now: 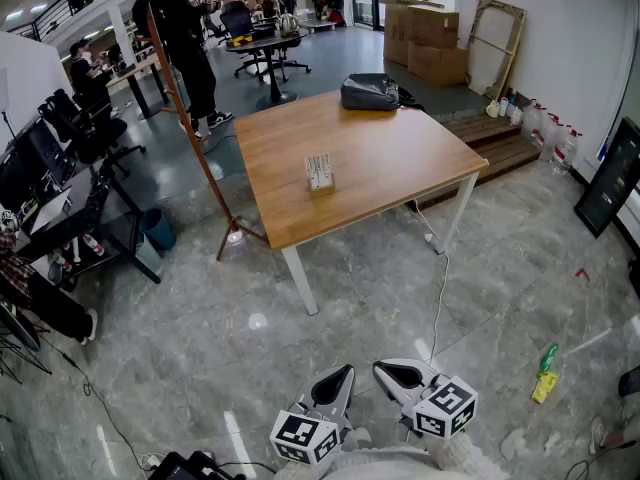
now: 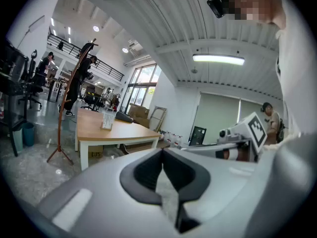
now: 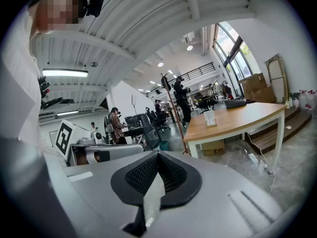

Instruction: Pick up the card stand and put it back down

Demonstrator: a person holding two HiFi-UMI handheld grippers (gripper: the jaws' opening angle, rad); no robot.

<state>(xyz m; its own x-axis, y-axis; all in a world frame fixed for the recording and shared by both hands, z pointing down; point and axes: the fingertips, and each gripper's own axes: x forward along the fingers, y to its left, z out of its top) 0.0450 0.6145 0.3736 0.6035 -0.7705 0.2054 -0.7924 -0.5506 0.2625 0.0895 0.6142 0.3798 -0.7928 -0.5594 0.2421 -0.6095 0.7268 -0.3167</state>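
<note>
A small clear card stand point(image 1: 319, 171) stands upright near the middle of the wooden table point(image 1: 400, 158). It also shows far off in the left gripper view, card stand point(image 2: 108, 118), and in the right gripper view, card stand point(image 3: 210, 118). Both grippers are held low at the bottom of the head view, well short of the table. The left gripper point(image 1: 340, 376) is shut with nothing in it, as is the right gripper point(image 1: 390, 372). Their black pads meet tip to tip, left gripper point(image 2: 162, 152) and right gripper point(image 3: 158, 155).
A dark bag point(image 1: 371, 92) lies at the table's far edge. A wooden coat stand point(image 1: 190, 128) rises left of the table. A cable point(image 1: 438, 298) runs across the grey floor from under the table. Cardboard boxes point(image 1: 430, 38), office chairs point(image 1: 70, 133) and people stand farther back.
</note>
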